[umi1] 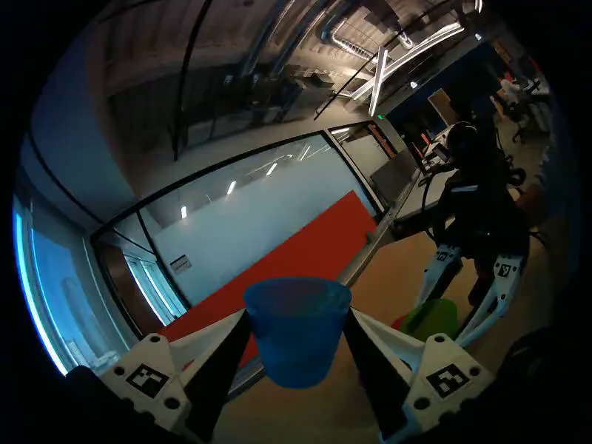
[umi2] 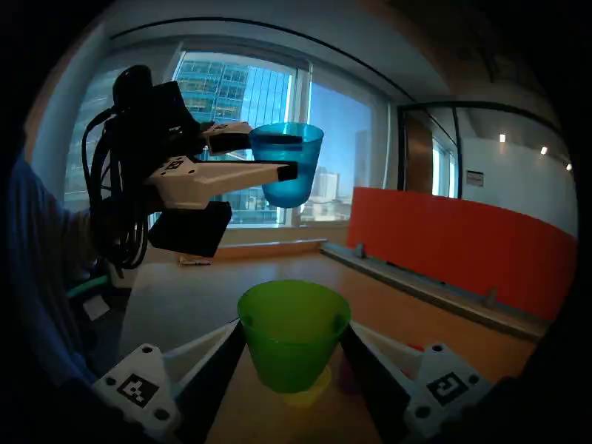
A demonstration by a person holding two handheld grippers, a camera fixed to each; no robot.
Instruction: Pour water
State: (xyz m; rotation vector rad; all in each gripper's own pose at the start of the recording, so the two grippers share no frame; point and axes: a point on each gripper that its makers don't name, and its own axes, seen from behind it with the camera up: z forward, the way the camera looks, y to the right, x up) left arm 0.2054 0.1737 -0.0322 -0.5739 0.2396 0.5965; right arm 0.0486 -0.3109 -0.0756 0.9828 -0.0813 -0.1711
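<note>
tapered translucent blue cup [umi1: 297, 333], green cup [umi2: 294, 340]

**Clearance: open between cups, bounded on one side**

Open air separates the raised translucent blue plastic cup [umi2: 287, 163] from the translucent green plastic cup [umi2: 294, 333] lower down. The light wooden tabletop [umi2: 185, 296] offers passage beside them. A red upright partition panel [umi2: 459, 244] bounds its far edge. A small yellow item [umi2: 307, 398], possibly a lid, lies beneath the green cup.

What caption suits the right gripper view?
Right gripper grips a translucent green plastic cup; left gripper holds a blue plastic cup higher up.
</note>
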